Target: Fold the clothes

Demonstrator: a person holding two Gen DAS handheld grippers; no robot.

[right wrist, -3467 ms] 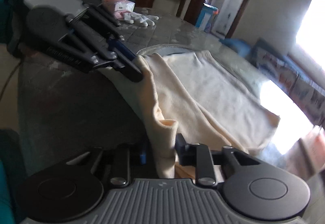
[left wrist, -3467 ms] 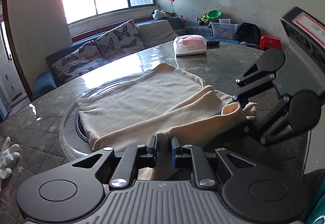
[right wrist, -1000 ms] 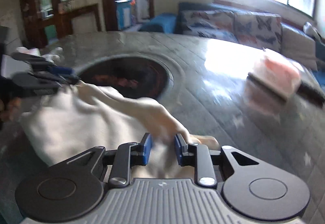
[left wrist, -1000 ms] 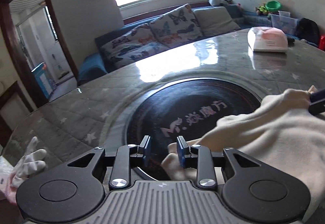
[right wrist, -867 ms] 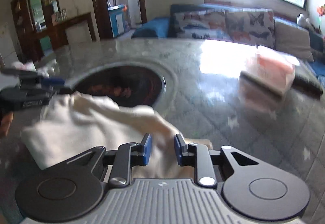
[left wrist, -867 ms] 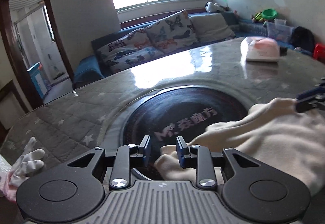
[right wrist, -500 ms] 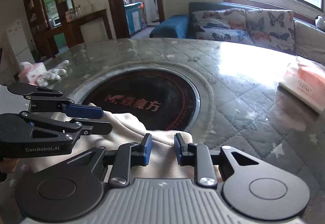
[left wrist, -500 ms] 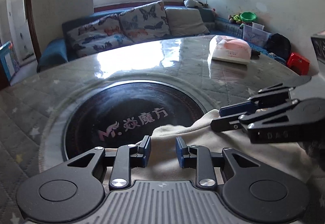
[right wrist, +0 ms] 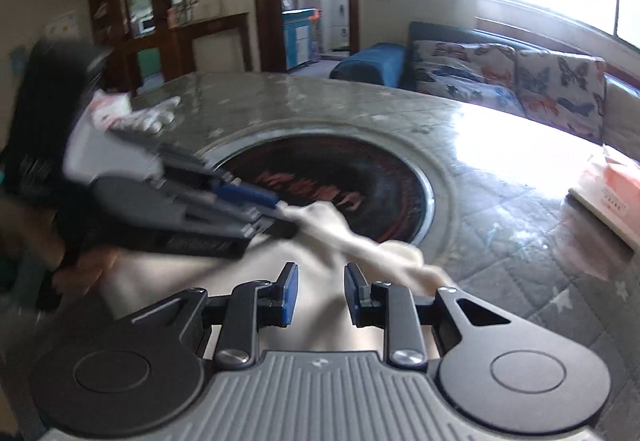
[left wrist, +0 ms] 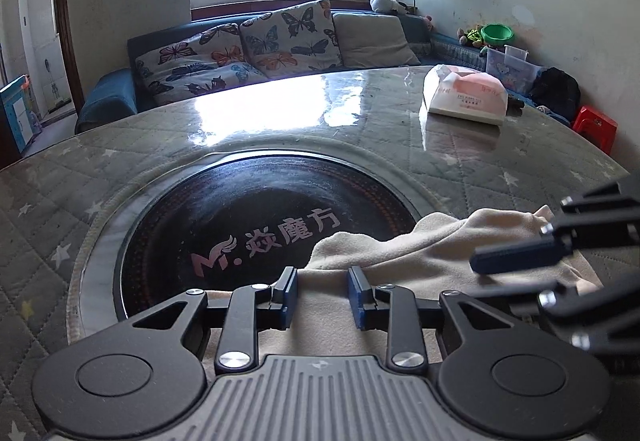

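Room: living room, butterfly-cushion sofa (left wrist: pixel 256 49) behind round quilted bench (left wrist: pixel 80 209).
Garment: cream cloth (left wrist: pixel 400 261) bunched at near edge of dark inset disc (left wrist: pixel 260 217).
Left gripper (left wrist: pixel 323 291): jaws narrowly parted, cloth between; pinch uncertain.
Right gripper (right wrist: pixel 318 291): same.
Risk: loose hold lets cloth slip, fold collapses; grippers close together, may collide.

There are two grippers, the left gripper (left wrist: pixel 323 293) and the right gripper (right wrist: pixel 318 295), and one cream garment (left wrist: pixel 432 257) on one round table (left wrist: pixel 460 169) with one dark round hob (left wrist: pixel 256 217) set in its middle. On the far right of the table lies one pink-and-white tissue pack (left wrist: pixel 466 97), and at its far left one white glove (right wrist: pixel 154 117). Against the far wall stands one sofa (left wrist: pixel 120 101) carrying two butterfly cushions (left wrist: pixel 288 37) and one plain cushion (left wrist: pixel 372 41).
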